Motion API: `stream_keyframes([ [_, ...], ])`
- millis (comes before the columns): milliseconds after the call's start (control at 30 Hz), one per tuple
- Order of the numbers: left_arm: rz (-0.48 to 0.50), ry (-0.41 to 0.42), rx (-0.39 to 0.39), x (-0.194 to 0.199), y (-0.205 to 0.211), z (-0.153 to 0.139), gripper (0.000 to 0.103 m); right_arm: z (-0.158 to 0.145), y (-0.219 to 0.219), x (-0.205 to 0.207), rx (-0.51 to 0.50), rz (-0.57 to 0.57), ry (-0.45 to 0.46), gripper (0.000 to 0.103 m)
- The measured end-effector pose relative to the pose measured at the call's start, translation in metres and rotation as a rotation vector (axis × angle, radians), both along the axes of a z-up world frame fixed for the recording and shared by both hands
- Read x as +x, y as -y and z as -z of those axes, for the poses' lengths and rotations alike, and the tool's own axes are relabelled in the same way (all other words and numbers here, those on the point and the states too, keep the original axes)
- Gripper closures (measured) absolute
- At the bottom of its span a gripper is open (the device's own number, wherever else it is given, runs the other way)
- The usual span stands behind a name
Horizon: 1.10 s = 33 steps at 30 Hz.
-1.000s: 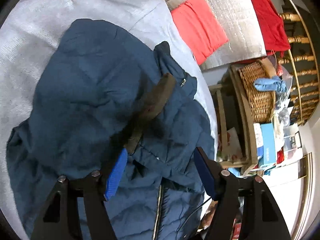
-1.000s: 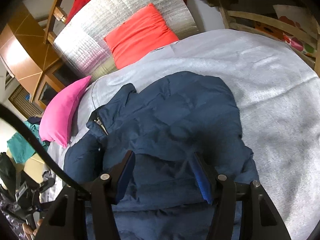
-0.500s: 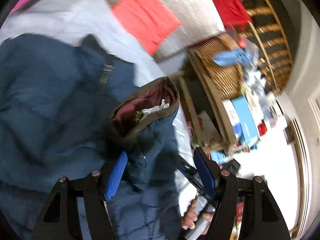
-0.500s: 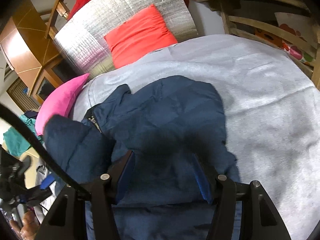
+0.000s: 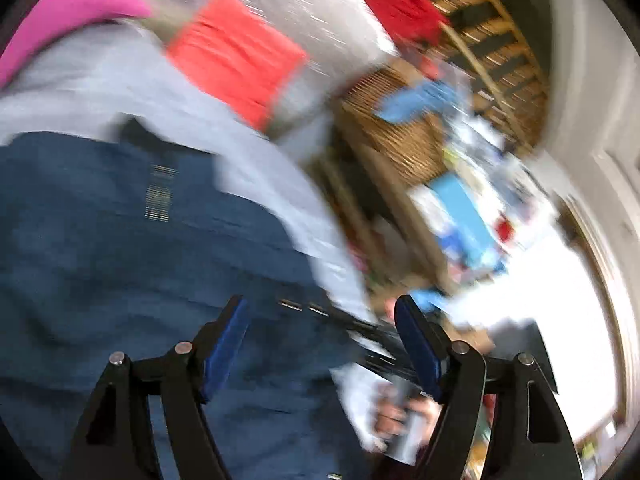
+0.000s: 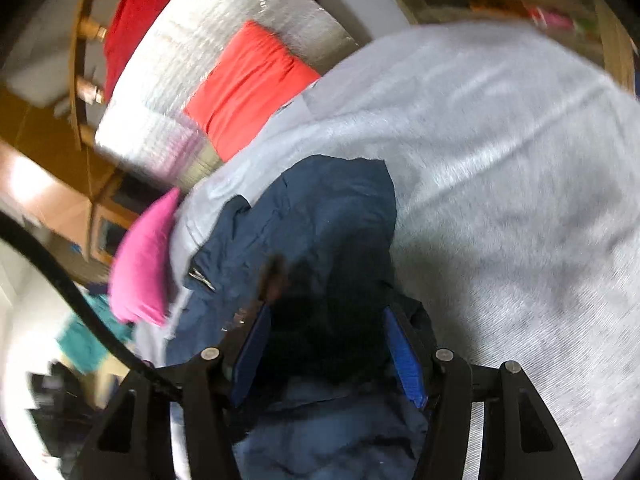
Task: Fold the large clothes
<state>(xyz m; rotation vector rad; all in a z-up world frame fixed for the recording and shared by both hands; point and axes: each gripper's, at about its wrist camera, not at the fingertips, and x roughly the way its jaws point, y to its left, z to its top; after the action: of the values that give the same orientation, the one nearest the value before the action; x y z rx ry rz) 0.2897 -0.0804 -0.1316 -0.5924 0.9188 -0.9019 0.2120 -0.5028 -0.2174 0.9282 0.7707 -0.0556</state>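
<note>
While both point downward over the navy jacket [image 6: 320, 216], left claw [image 5: 320, 344] has just been opening, empty; right claw [image 6: 324, 352] gapes.

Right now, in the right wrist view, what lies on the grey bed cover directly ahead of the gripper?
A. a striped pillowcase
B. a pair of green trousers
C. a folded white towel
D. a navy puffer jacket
D: the navy puffer jacket lies crumpled on the grey bed cover, its dark quilted fabric and a zip pull showing just past the right gripper.
</note>
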Motion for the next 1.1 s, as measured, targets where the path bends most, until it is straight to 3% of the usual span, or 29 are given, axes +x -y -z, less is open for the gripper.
stream_keyframes([
  [133, -0.243, -0.050, 0.217, 0.017, -0.050, 0.020, 0.027, 0.014, 0.007, 0.001, 0.219, -0.052, 0.055, 0.040],
  [333, -0.426, -0.190, 0.401, 0.033, -0.102, 0.054, 0.027, 0.023, -0.017, 0.017, 0.118, -0.096, -0.073, 0.042],
  [367, -0.439, -0.209, 0.425, 0.033, -0.105, 0.058, 0.027, 0.022, -0.022, 0.019, 0.106, -0.113, -0.078, 0.044],
  [400, -0.446, -0.223, 0.447, 0.033, -0.109, 0.065, 0.027, 0.022, -0.029, 0.022, 0.104, -0.138, -0.077, 0.056],
  [467, -0.448, -0.227, 0.479, 0.035, -0.114, 0.070, 0.027, 0.020, -0.045, 0.028, 0.093, -0.198, -0.082, 0.065],
  [567, -0.445, -0.197, 0.532, 0.035, -0.106, 0.067, 0.027, 0.006, -0.067, 0.034, -0.099, -0.212, -0.083, 0.088],
  [600, -0.444, -0.188, 0.548, 0.035, -0.103, 0.067, 0.027, -0.005, -0.075, 0.034, -0.196, -0.195, -0.052, 0.092],
  [800, -0.455, -0.139, 0.541, 0.032, -0.100, 0.058, 0.027, -0.058, -0.090, 0.040, -0.463, -0.070, 0.153, 0.093],
  [867, -0.456, -0.122, 0.558, 0.034, -0.094, 0.058, 0.027, -0.062, -0.089, 0.048, -0.528, -0.040, 0.178, 0.093],
  [967, -0.426, -0.149, 0.622, 0.041, -0.083, 0.071, 0.027, -0.035, -0.083, 0.077, -0.540, -0.036, 0.098, 0.093],
  [1033, -0.409, -0.181, 0.666, 0.047, -0.080, 0.083, 0.027, -0.004, -0.073, 0.096, -0.492, -0.059, -0.026, 0.092],
  [1100, -0.404, -0.191, 0.669, 0.049, -0.081, 0.085, 0.027, 0.010, -0.061, 0.099, -0.412, -0.066, -0.068, 0.087],
])
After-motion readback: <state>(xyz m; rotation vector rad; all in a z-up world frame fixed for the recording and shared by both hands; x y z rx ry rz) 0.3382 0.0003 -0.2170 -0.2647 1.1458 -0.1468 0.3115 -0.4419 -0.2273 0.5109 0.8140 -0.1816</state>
